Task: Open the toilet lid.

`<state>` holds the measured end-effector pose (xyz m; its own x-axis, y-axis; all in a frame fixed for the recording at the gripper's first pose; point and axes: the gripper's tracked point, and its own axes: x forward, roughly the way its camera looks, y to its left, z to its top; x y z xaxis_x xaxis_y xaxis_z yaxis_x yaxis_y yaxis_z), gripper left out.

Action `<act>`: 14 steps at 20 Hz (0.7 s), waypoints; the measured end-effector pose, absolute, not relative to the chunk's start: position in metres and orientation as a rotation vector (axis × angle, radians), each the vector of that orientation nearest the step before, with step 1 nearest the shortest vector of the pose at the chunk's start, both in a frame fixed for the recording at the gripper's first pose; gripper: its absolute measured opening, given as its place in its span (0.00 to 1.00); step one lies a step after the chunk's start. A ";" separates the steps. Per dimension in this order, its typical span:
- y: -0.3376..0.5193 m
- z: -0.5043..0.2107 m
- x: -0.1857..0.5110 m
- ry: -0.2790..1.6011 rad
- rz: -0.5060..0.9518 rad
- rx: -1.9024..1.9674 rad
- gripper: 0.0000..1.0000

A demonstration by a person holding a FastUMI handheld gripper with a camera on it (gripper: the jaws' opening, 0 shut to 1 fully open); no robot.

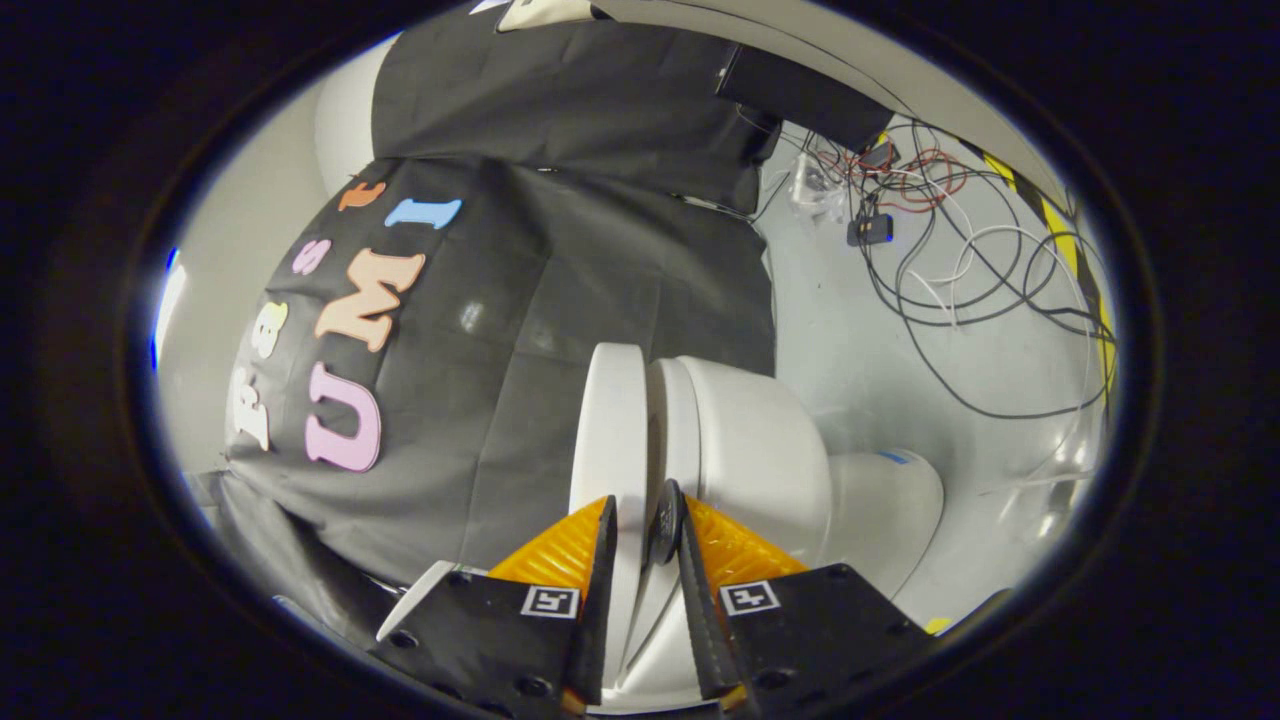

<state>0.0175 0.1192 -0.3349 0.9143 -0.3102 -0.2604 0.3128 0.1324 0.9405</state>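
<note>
The view is rolled on its side. A white toilet (750,440) stands just ahead of the fingers, its base (885,500) on the grey floor. The white lid (610,420) is a flat slab beside the seat (675,420), with a narrow dark gap between the two. My gripper (638,512) is shut on the lid's front edge. One finger lies on the lid's outer face, and the other sits in the gap on its inner face. The lid's edge runs on between the fingers and out of sight.
The booth's black cloth wall (560,260) hangs behind the toilet. Loose cables (960,290) and a small black box (869,229) lie on the grey floor (860,340) beyond the toilet. Yellow and black tape (1065,240) marks the floor's far edge.
</note>
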 end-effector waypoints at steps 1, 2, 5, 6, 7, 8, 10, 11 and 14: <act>0.120 -0.335 0.017 -0.004 -0.457 1.356 0.37; 0.118 -0.335 0.016 -0.008 -0.457 1.363 0.31; 0.113 -0.350 0.011 0.016 -0.495 1.377 0.15; 0.115 -0.351 0.010 0.016 -0.527 1.381 0.10; 0.116 -0.345 0.017 0.021 -0.517 1.379 0.05; 0.114 -0.344 0.016 0.020 -0.523 1.366 0.06; 0.116 -0.346 0.015 0.042 -0.517 1.328 0.05; 0.117 -0.346 0.013 0.061 -0.514 1.306 0.05; 0.118 -0.344 0.014 0.100 -0.520 1.264 0.06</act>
<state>0.0137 0.1181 -0.3436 0.8805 -0.3181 -0.3514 0.4255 0.2038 0.8817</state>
